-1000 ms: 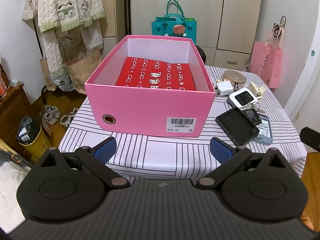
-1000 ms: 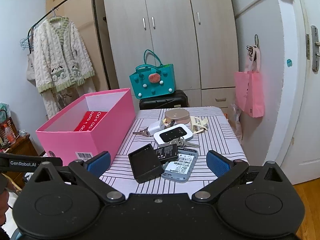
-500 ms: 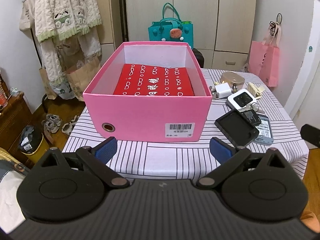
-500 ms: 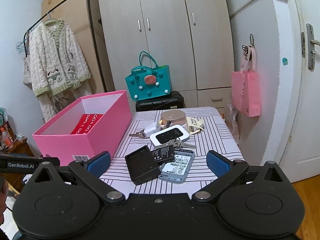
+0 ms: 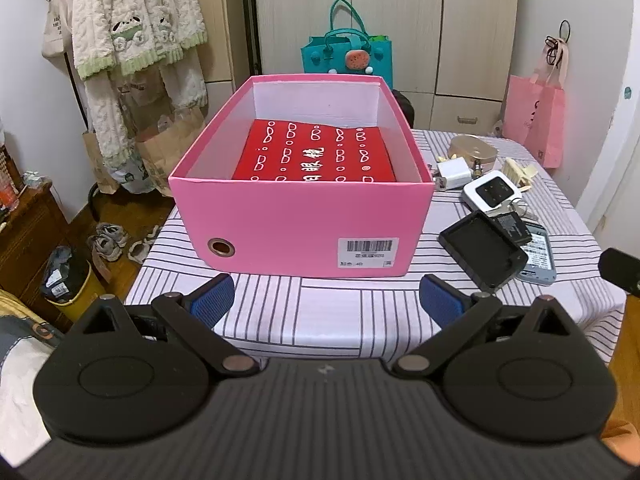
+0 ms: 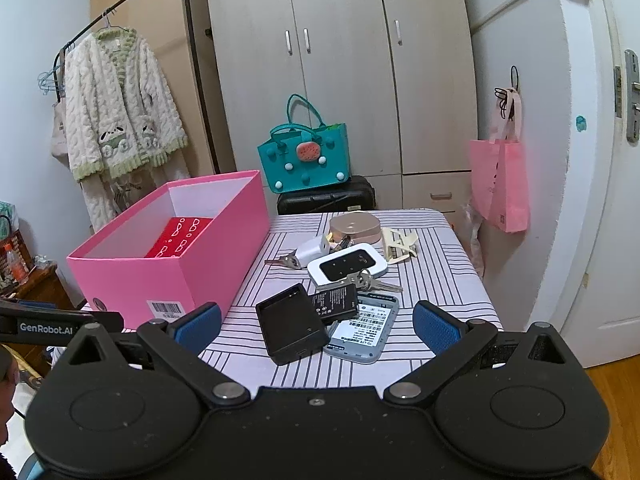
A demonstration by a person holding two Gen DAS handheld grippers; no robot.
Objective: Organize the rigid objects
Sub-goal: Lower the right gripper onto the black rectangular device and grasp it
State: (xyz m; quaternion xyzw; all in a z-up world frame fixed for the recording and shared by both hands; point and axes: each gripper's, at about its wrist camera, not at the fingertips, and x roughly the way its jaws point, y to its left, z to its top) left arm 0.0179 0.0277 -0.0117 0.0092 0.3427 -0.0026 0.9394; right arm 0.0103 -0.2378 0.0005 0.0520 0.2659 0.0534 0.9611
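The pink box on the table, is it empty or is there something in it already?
Not empty. The lidless pink box holds a flat red package with white print lying on its floor.

A cream knitted cardigan with green trim (image 6: 120,120) hangs on a black metal clothes rack (image 6: 188,40) at the left. Behind the tabletop, a teal tote bag with a watermelon charm (image 6: 306,160) stands on a black hard suitcase (image 6: 326,200), before the beige wooden wardrobe (image 6: 340,60). A pink fabric bag (image 6: 500,184) hangs on a hook at the right. Pale shoes (image 5: 106,242) lie on the wooden floor.
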